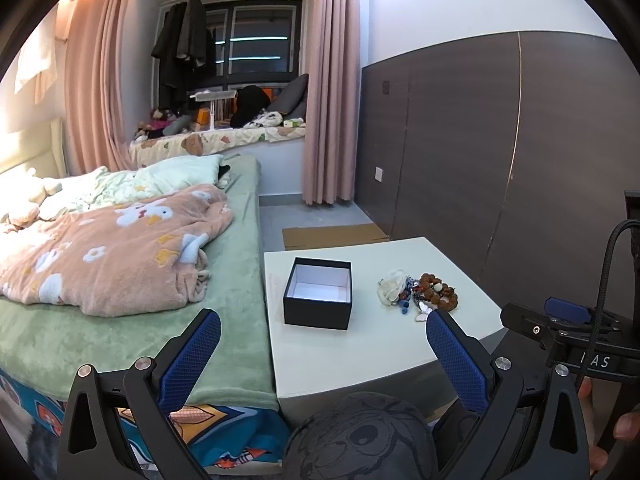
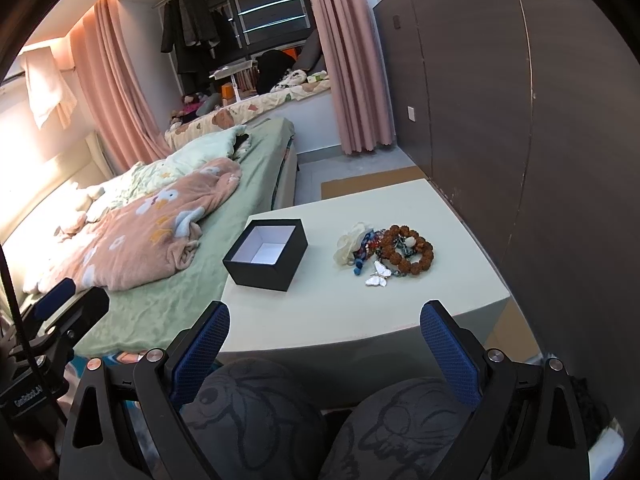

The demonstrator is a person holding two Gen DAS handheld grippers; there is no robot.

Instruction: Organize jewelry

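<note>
Black box (image 2: 265, 254) is seen empty; jewelry (image 2: 386, 250) is piled beside it, untouched. Both grippers' jaws are held wide.

One black open box (image 2: 265, 254) sits on the one white table (image 2: 400, 312). The jewelry pile holds one brown bead bracelet (image 2: 408, 248), one silver butterfly pendant (image 2: 378, 274), one cream fabric flower piece (image 2: 349, 245) and some blue and red beads (image 2: 362, 256) (too tangled to count). Two grippers: left gripper (image 1: 324, 364), right gripper (image 2: 324, 354).
</note>
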